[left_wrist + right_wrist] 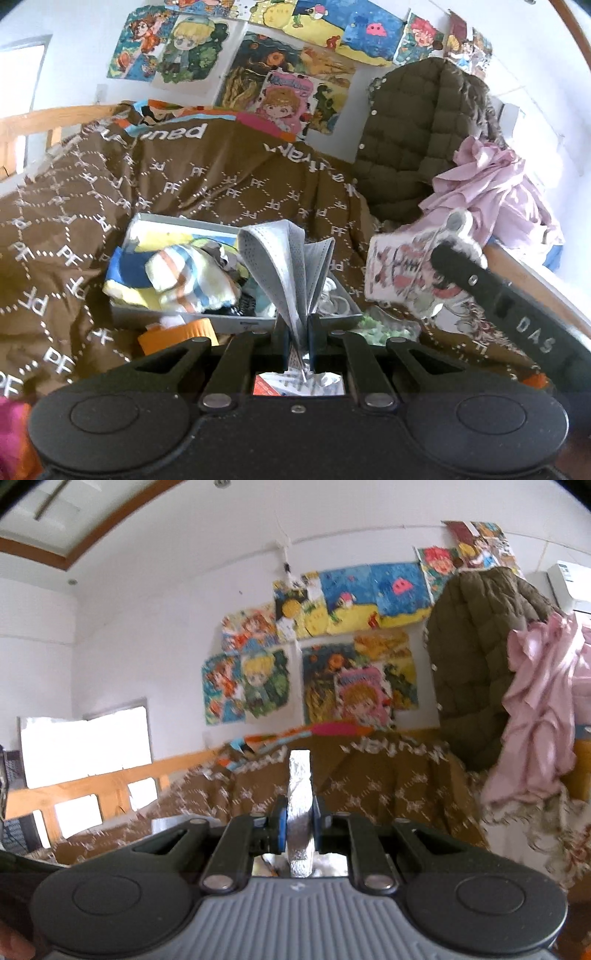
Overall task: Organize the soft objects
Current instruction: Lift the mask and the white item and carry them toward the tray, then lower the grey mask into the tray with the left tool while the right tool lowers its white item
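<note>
Our left claw (297, 339) is clamped on gray face masks (286, 266) above the box (236, 324). Our right claw (300, 825) pinches a folded white cloth (300, 805). Next, we lower the masks in.

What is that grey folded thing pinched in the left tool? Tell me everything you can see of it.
It looks like a grey face mask, made of thin, soft fabric with rows of tiny dots or perforations. It is folded into several pleated layers that fan open upward like a book. Its lower end is clamped in the left gripper, whose jaws are shut on it. It stands roughly upright, in front of the grey box of soft things on the brown quilt. Nothing but the jaws appears to touch it.
</note>
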A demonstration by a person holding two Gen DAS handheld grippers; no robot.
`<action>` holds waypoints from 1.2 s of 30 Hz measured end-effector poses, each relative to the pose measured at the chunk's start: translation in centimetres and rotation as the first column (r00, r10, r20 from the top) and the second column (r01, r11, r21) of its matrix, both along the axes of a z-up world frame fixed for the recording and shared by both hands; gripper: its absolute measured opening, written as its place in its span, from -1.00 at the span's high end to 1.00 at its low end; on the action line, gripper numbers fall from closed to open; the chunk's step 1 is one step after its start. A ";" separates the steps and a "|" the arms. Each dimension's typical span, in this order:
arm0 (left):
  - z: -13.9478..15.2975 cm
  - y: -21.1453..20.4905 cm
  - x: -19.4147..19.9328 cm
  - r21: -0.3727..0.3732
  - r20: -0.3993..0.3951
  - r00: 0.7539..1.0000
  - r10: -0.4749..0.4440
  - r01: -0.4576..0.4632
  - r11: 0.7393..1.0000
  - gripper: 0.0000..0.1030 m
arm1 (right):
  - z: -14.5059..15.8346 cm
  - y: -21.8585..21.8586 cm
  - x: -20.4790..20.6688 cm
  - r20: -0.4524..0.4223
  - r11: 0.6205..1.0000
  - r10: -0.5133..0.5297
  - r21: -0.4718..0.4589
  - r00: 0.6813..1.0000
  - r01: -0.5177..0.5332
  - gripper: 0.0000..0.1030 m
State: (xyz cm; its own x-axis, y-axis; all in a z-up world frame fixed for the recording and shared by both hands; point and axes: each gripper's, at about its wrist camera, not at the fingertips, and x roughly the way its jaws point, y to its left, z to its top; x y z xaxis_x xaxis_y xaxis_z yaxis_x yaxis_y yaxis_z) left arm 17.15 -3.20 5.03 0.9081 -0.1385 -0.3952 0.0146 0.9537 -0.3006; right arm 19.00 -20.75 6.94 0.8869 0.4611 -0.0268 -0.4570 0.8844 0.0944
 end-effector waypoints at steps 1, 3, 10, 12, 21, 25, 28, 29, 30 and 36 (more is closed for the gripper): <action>0.3 -0.1 0.2 0.019 0.001 1.000 0.005 -0.005 1.000 0.81 | 0.1 0.0 0.6 0.006 1.000 0.021 0.014 1.000 -0.021 0.71; 0.9 -0.1 0.9 0.052 -0.006 1.000 0.021 -0.020 0.998 0.81 | 0.0 0.1 2.2 0.010 0.998 0.057 0.037 0.998 -0.058 0.71; 2.5 2.0 5.1 0.075 -0.034 0.993 0.111 -0.108 0.991 0.81 | -2.0 -0.6 9.9 -0.116 0.981 0.108 0.172 0.987 -0.087 0.71; 2.6 2.9 6.9 0.091 -0.038 0.991 0.132 -0.128 0.988 0.81 | -2.6 -0.4 12.3 -0.129 0.980 0.118 0.176 0.985 -0.095 0.71; 0.0 7.2 18.6 0.172 -0.068 0.996 0.050 -0.038 0.984 0.81 | -5.3 1.2 19.8 -0.183 0.977 0.131 0.192 0.974 -0.095 0.71; -1.6 8.8 23.2 0.153 -0.086 0.996 -0.026 0.039 0.988 0.81 | -6.1 1.7 21.6 -0.201 0.976 0.140 0.194 0.970 -0.101 0.71; -2.8 9.5 25.8 0.146 -0.142 0.987 -0.080 0.101 0.984 0.81 | -6.5 2.0 22.5 -0.245 0.976 0.140 0.197 0.959 -0.092 0.71; -3.0 9.7 26.6 0.150 -0.165 0.980 -0.108 0.133 0.980 0.81 | -6.6 2.3 22.7 -0.253 0.979 0.136 0.184 0.958 -0.090 0.71; -3.2 9.8 27.1 0.149 -0.183 0.974 -0.131 0.159 0.976 0.81 | -6.7 2.6 22.9 -0.264 0.982 0.127 0.166 0.956 -0.085 0.71; -3.3 11.5 29.5 0.100 -0.318 0.910 -0.265 0.310 0.945 0.81 | -6.0 5.8 23.2 -0.333 0.996 0.067 0.084 0.940 -0.041 0.71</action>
